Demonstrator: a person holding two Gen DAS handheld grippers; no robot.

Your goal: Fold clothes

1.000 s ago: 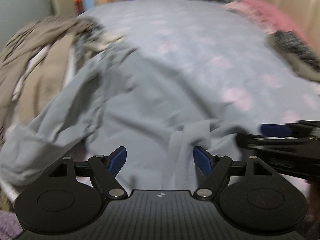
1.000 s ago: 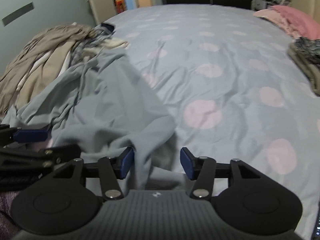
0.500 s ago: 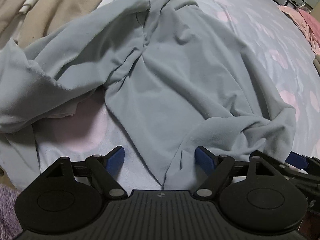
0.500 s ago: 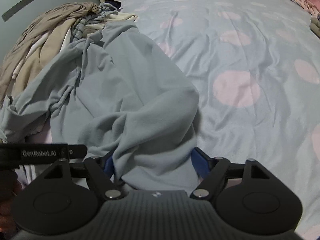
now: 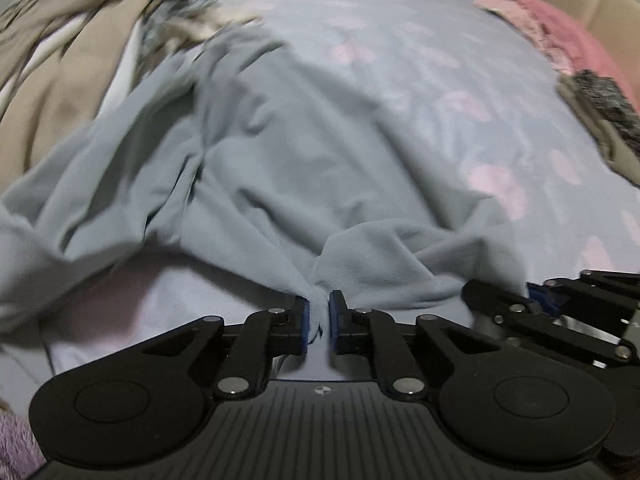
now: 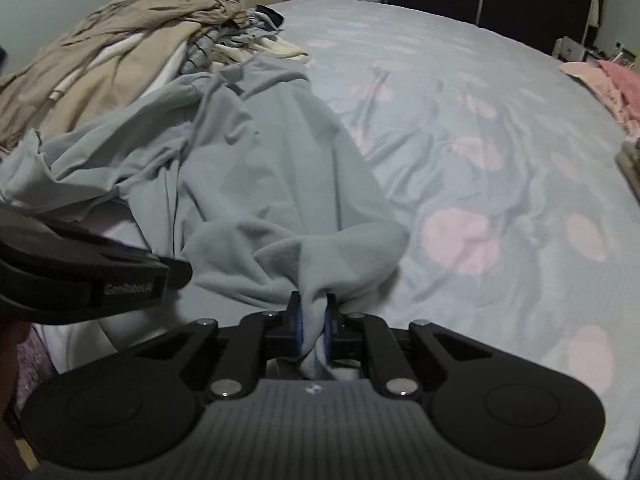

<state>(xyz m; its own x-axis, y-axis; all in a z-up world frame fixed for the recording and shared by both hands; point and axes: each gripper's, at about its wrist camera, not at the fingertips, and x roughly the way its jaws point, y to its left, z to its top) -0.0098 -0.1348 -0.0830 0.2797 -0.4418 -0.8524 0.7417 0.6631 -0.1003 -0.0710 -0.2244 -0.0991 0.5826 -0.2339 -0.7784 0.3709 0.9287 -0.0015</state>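
Garment first: a pale grey-blue fleece top (image 6: pixel 256 168) sprawls rumpled across the near left part of the bed, its far end running up against the clothes heap, its near hem bunched into two pinches. The left hand-held gripper (image 5: pixel 319 316) has a thin twist of that hem between its blue pads (image 5: pixel 304 314), jaws closing down to a narrow slit on the cloth. Just to its right, the right hand-held gripper (image 6: pixel 313 320) is closing too, with a thicker wad of the same hem squeezed between its pads (image 6: pixel 297 322) and a tail of fabric poking out below them. The two tools sit close, side by side; in the left view the right one comes in at the lower right corner, and in the right view the left one's black body crosses the left edge.

Beneath it all, the bedsheet (image 6: pixel 460 128), light blue with pink blotches, wrinkled but mostly bare to the right. At far left a heap of beige and tan clothes (image 6: pixel 120 40) with a striped piece tucked in. Far right, pink clothing (image 5: pixel 560 32) and a dark speckled garment (image 5: pixel 604 100) at the bed's edge
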